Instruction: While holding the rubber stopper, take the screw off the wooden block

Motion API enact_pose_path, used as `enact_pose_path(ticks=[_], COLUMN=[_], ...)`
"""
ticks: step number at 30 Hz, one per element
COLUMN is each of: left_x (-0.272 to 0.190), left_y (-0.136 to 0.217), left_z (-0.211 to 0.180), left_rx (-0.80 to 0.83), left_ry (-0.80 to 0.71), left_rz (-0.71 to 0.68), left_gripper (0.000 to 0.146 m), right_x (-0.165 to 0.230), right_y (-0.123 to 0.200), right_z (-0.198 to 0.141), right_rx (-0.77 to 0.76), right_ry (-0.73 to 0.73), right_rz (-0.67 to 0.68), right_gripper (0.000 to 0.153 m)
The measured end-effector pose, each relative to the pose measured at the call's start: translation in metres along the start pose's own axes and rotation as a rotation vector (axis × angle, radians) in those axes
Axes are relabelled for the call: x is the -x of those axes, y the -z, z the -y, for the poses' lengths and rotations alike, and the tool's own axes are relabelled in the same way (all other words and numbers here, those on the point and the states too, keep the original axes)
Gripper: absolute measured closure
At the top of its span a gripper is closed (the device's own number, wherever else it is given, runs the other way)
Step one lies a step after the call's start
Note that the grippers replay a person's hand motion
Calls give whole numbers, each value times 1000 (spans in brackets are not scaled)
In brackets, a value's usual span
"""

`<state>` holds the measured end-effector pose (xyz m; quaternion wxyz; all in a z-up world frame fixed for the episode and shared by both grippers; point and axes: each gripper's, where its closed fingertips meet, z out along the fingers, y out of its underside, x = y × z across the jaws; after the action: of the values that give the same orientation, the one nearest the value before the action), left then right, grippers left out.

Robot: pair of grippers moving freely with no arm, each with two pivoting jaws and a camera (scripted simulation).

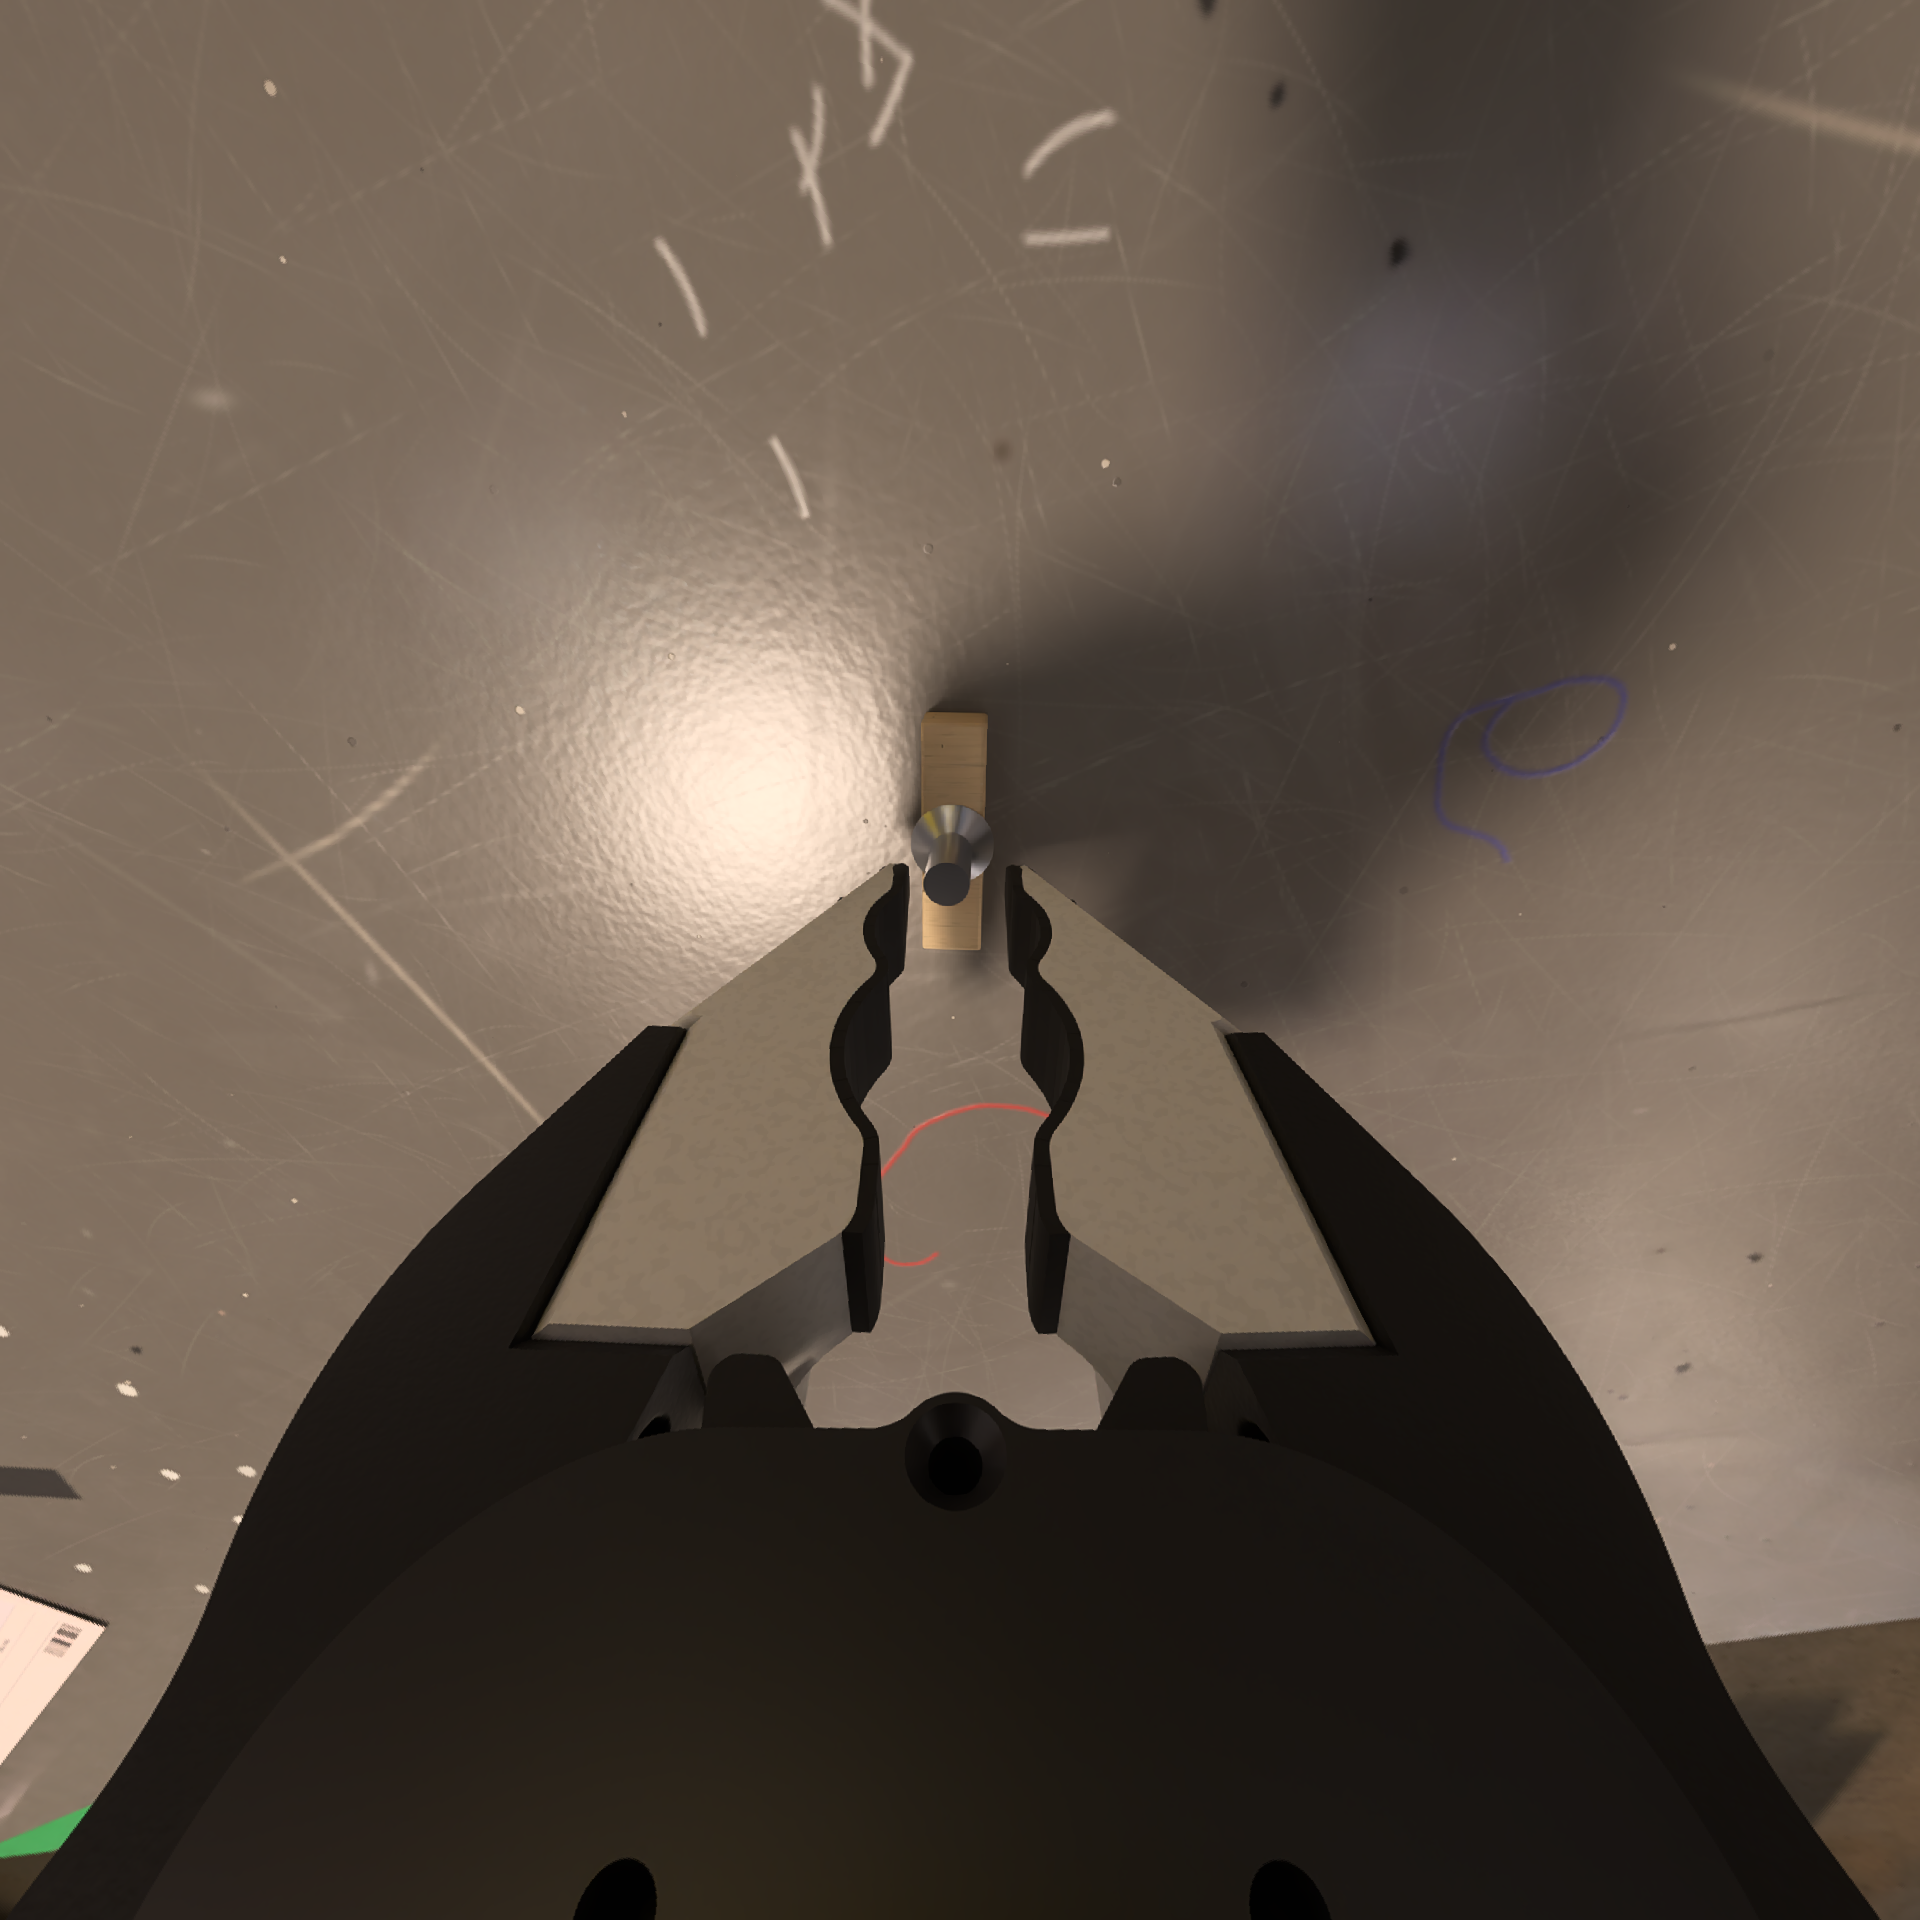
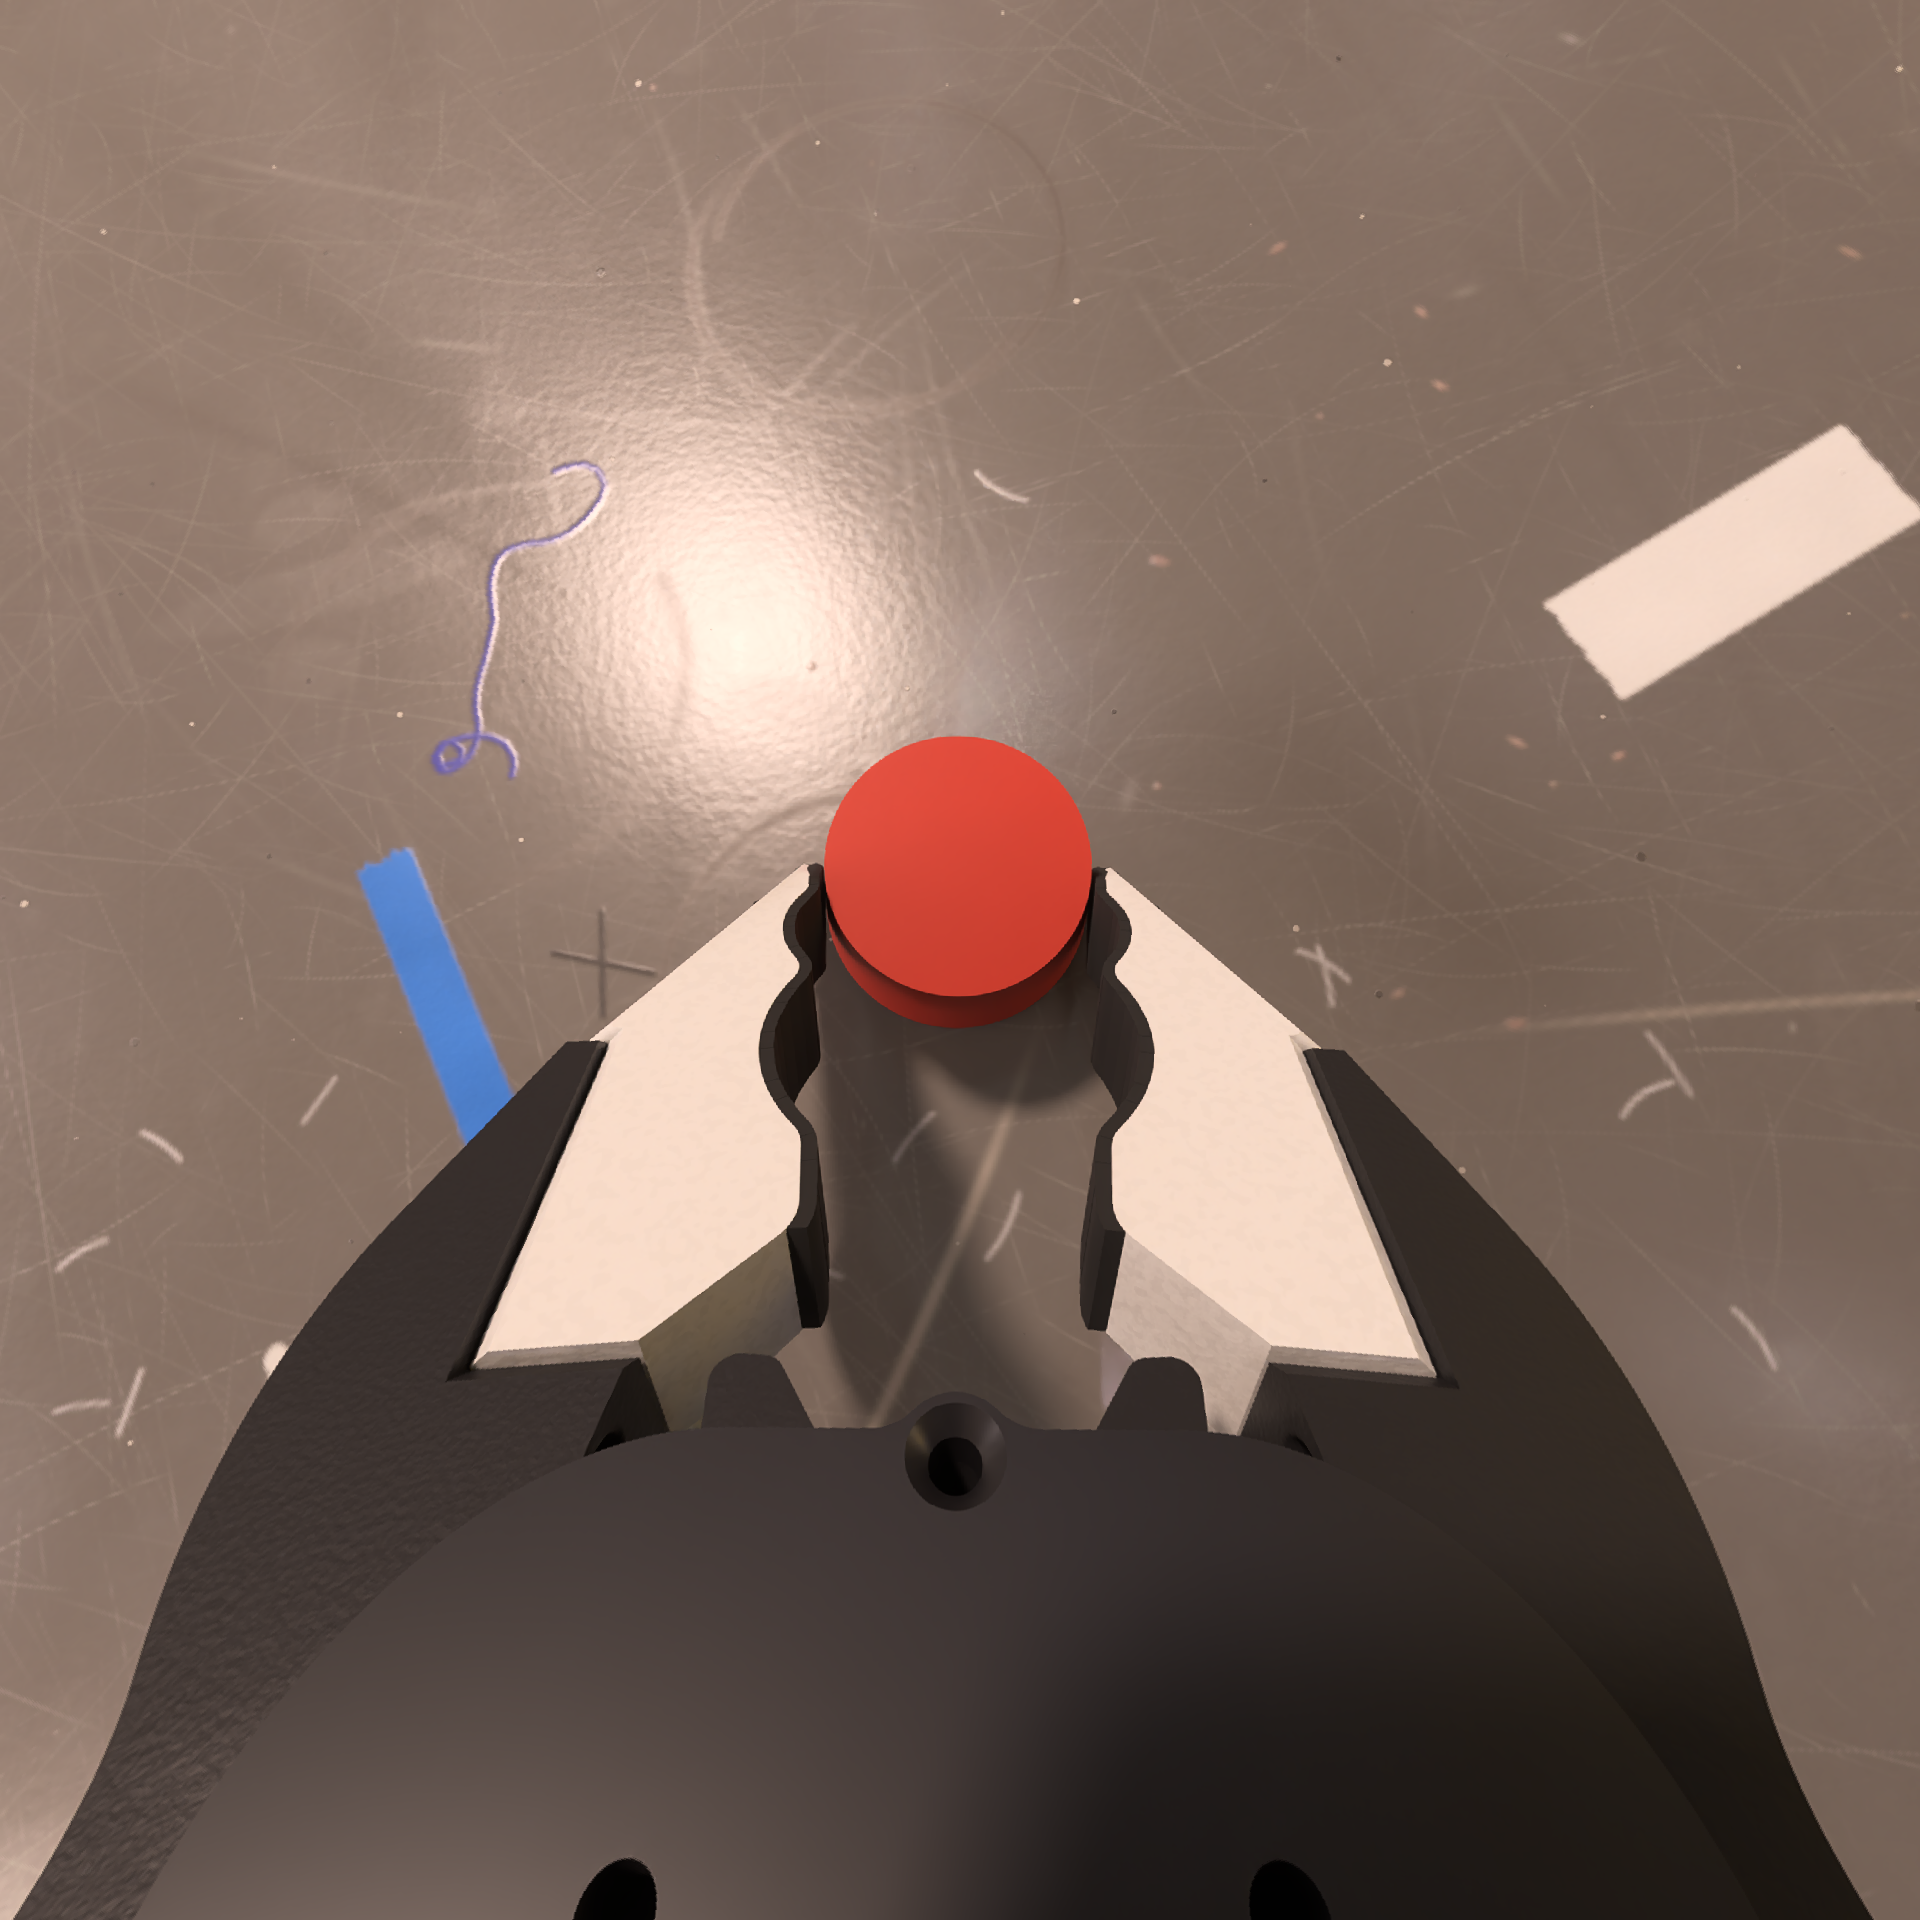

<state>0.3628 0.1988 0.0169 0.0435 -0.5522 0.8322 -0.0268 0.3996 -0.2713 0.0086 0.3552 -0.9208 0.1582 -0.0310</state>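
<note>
In the left wrist view a small pale wooden block (image 1: 953, 753) lies on the scratched grey-brown table. A silver screw (image 1: 948, 854) stands on it, shaft end toward the camera. My left gripper (image 1: 955, 883) is open right above it, and the fingertips flank the screw with a small gap on each side. In the right wrist view my right gripper (image 2: 957, 883) is shut on a red round rubber stopper (image 2: 956, 868), held at the fingertips above the table.
A blue tape strip (image 2: 431, 987), a purple thread (image 2: 499, 623) and a white tape piece (image 2: 1730, 561) lie on the table in the right wrist view. A red thread (image 1: 956, 1127), a purple thread loop (image 1: 1538, 743) and a white paper (image 1: 42, 1662) show in the left wrist view.
</note>
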Motion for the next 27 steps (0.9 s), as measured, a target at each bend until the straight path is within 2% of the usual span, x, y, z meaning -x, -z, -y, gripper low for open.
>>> enact_pose_path(ticks=[13, 27], left_x=[2, -2], left_y=[0, 1], left_z=[-1, -3], left_rx=[-11, 2], left_ry=[0, -54], left_rz=[2, 46], left_gripper=[138, 138], right_x=[0, 0], right_y=[0, 0], right_z=[0, 0], right_rx=[1, 5], right_ry=[1, 4], right_rz=[-1, -4], right_gripper=[102, 102])
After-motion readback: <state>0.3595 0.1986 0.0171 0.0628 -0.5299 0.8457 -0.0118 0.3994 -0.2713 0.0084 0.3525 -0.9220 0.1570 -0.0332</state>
